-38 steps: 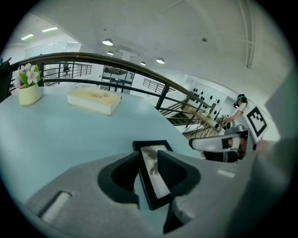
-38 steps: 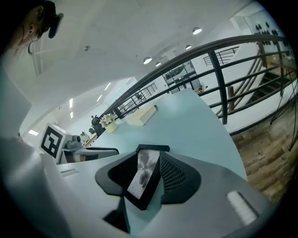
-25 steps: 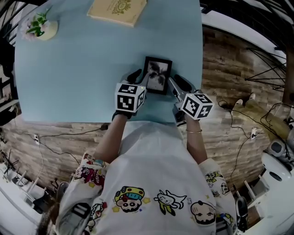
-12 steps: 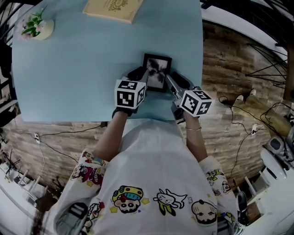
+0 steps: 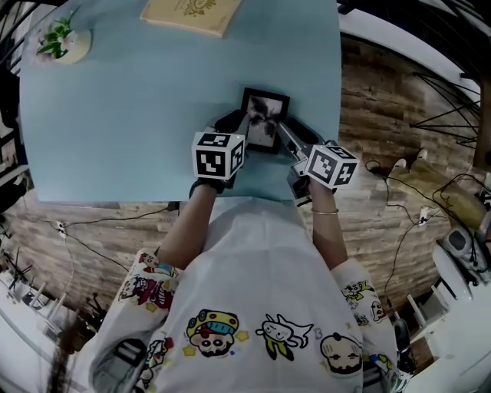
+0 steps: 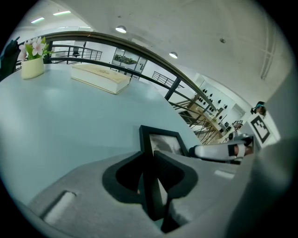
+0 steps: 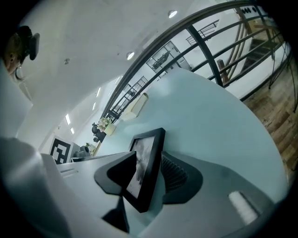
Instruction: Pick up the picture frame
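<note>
Standing at the far left corner of the pale blue worktop (image 5: 115, 115), a small cream pot (image 5: 67, 47) holds pink flowers with green leaves; it is the only container in sight. A flat cream book (image 5: 192, 14) lies well apart from it along the far edge.

The picture frame (image 5: 265, 123) sits near the worktop's near edge, between the two tongs. It is small and rectangular, with a black border around a grey, blotchy black-and-white picture.

Both forearms reach forward from the body over the near edge, angled down and converging on the frame. The left tongs (image 5: 236, 127) has the frame's left border between its jaws, which are closing with both dark pads against that edge. The right tongs (image 5: 294, 132) straddles the frame's right border; its jaws are opening, and the frame stands tilted between them, its back leaning on the ribbed outer pad (image 7: 173, 175). A bracelet (image 5: 325, 211) circles the right wrist, and a marker cube (image 5: 218, 157) tops each tool
</note>
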